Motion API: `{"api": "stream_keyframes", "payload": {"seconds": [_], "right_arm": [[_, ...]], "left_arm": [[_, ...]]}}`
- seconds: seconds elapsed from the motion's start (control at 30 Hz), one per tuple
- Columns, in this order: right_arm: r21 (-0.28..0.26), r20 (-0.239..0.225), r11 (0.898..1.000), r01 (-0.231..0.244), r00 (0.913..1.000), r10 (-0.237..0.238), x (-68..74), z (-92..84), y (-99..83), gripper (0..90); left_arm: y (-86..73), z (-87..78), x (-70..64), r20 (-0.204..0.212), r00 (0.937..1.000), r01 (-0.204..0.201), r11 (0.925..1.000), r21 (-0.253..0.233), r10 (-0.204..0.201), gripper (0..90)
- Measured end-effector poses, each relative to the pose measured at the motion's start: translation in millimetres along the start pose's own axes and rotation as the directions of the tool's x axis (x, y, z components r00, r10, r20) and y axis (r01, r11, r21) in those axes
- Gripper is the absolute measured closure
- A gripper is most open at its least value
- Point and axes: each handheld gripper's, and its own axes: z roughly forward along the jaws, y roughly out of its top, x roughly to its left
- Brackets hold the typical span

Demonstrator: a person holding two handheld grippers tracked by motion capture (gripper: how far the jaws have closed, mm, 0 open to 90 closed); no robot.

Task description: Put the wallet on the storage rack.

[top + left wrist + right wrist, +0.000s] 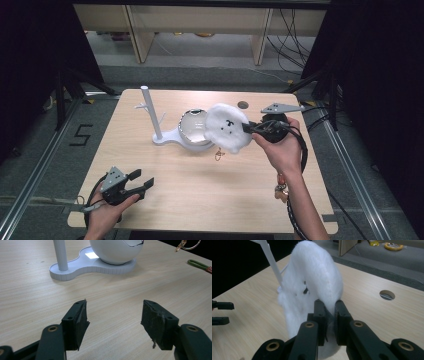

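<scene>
- Two grippers at a wooden table (200,185): left gripper (141,184), jaws spread wide and empty, rests near the front corner.
- White stand (165,136) with its thin post and dome could topple if nudged.
- Right gripper (251,128) pinches the fluffy white plush (226,127) by its edge, aloft beside the dome; so thin a hold may slip.

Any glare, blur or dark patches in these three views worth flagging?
High view: black on both sides, table evenly lit. Left gripper view: glare patch on the white stand base, grain sharp. Right gripper view: white plush soft-edged and bright, black upper left.
</scene>
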Motion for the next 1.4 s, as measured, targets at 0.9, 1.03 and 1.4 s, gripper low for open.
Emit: {"api": "stream_keyframes", "payload": {"seconds": [0.9,1.03,1.4], "right_arm": [[-0.02,-0.001,1.0,0.018,0.9998,-0.019,0.3,8.3,15.6,83.2],[-0.024,-0.011,1.0,0.008,0.9999,-0.008,1.0,11.1,17.8,83.2],[-0.031,-0.01,0.999,0.017,0.9998,-0.017,0.3,15.7,23.4,83.2]], "left_arm": [[-0.5,-3.1,-0.2,-0.008,1.0,0.005,1.0,-0.004,-0.005,36.6],[-0.3,-3.2,0.1,-0.007,0.9999,0.008,0.9999,-0.01,-0.008,36.7],[0.6,-3.0,-0.3,-0.006,1.0,0.002,1.0,-0.007,-0.002,36.6]]}}
